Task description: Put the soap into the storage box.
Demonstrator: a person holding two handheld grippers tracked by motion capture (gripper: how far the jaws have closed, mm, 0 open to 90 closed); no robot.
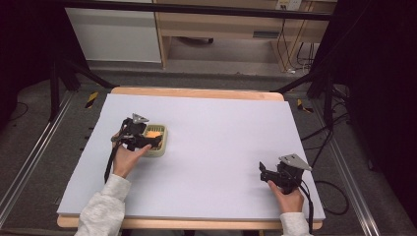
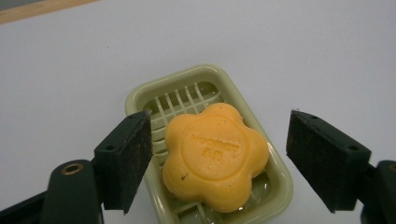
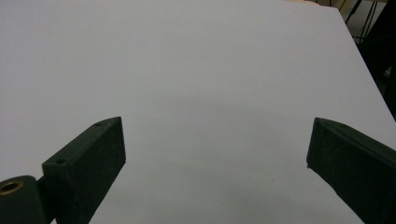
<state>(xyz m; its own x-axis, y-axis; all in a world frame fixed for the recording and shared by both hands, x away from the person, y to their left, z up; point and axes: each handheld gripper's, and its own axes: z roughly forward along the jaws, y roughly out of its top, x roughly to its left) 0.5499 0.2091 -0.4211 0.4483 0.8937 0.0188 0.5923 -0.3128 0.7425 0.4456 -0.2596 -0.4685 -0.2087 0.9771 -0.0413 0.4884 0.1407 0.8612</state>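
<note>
- While your left gripper [image 2: 219, 163] hangs over the soap dish [image 2: 140, 95], its jaws stand wide apart and neither pad is pressing on anything, so it's open, not gripping.
- The orange soap [image 2: 215, 156], that flower-shaped bar with stamped lettering on top, lies right between your two jaws in the left gripper view. There's a thin gap on the left pad's side and a clearly wider gap on the right.
- That soap sits flat in the pale green dish, on its slatted grid, toward the end of the dish nearer the camera. The bare slats show at the far end.
- Your left jaw overlaps the dish's long side in the picture; whether it actually touches the rim I can't tell.
- From the high view, your left gripper [image 1: 147, 140] is over the dish [image 1: 162, 149] on the left part of the white table [image 1: 216, 128], with the soap [image 1: 153, 133] peeking out as an orange patch just past your hand.
- Your right gripper [image 1: 265, 173] is well apart from all that, down near the table's front right corner.
- Looking along the right gripper [image 3: 217, 161], both jaws are spread wide over bare tabletop with nothing between them, so that one's open too.
</note>
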